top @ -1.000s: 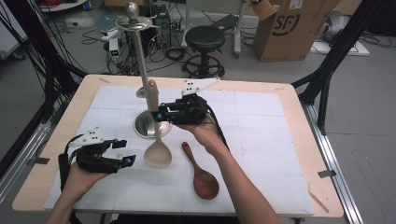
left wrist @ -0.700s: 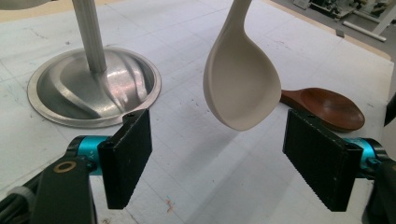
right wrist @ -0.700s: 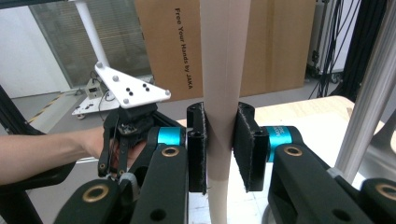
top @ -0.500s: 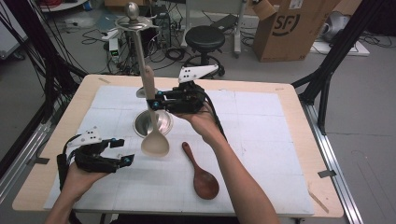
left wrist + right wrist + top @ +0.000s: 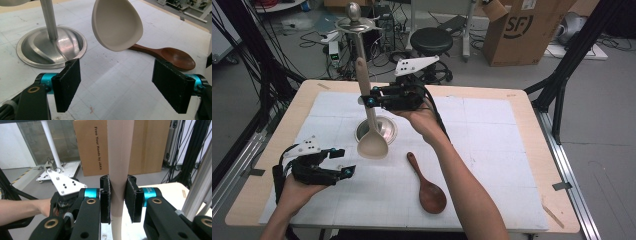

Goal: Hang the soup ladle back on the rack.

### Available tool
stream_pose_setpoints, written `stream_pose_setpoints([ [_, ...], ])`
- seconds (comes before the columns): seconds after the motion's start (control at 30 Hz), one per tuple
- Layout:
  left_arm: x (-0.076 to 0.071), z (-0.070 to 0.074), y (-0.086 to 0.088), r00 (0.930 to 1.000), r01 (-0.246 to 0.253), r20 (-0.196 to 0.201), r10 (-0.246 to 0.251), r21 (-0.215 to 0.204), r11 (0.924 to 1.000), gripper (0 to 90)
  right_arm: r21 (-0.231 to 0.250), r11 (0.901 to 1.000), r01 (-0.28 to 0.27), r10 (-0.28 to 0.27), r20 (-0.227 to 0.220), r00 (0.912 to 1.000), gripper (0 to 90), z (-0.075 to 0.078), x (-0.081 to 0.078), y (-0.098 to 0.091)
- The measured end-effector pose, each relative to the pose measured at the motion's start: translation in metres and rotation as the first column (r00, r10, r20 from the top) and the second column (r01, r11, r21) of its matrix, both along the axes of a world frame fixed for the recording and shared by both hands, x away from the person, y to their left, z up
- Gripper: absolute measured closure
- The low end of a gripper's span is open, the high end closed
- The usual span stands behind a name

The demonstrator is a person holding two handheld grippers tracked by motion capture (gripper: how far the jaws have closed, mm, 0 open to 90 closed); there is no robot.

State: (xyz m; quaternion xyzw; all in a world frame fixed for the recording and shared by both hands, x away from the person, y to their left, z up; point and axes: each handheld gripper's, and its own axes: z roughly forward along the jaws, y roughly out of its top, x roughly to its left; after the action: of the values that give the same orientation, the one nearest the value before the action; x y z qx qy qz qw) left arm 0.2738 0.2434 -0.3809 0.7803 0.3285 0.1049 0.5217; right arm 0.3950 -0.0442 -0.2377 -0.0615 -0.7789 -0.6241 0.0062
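Two tools: right (image 5: pixel 368 101) raised, left (image 5: pixel 343 162) low

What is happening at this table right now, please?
A person works with a gripper in each hand. The right gripper is shut on the handle of a pale wooden spoon and holds it upright, bowl down, above the white mat beside a metal stand. The left gripper is open with nothing between its jaws, low over the mat. A dark brown spoon lies flat on the mat.
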Motion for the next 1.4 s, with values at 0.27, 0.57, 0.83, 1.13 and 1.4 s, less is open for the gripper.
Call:
stream_pose_setpoints([
  [0.27,0.000,0.000,0.001,1.0000,-0.003,0.000,0.003,-0.004,1.0000,23.6,0.008,1.0000,0.003,-0.003,0.005,1.0000,76.0,0.011,0.009,0.002],
  [0.57,0.000,0.000,0.002,1.0000,-0.002,0.001,0.002,0.000,1.0000,23.7,0.008,0.9999,0.006,-0.006,0.002,1.0000,76.1,0.021,0.019,0.005],
  [0.83,0.000,0.000,0.001,1.0000,0.001,-0.001,-0.001,-0.002,1.0000,23.7,0.014,0.9999,0.006,-0.006,-0.004,1.0000,76.0,0.026,0.029,0.006],
  [1.13,0.000,0.000,0.002,1.0000,0.000,0.000,0.000,-0.005,1.0000,23.7,0.007,0.9999,0.009,-0.009,-0.010,0.9999,76.0,0.025,0.036,0.010],
  [1.4,0.001,0.000,0.002,1.0000,0.004,0.000,-0.004,-0.005,1.0000,23.7,0.005,1.0000,0.004,-0.004,-0.012,0.9999,75.9,0.023,0.039,0.011],
])
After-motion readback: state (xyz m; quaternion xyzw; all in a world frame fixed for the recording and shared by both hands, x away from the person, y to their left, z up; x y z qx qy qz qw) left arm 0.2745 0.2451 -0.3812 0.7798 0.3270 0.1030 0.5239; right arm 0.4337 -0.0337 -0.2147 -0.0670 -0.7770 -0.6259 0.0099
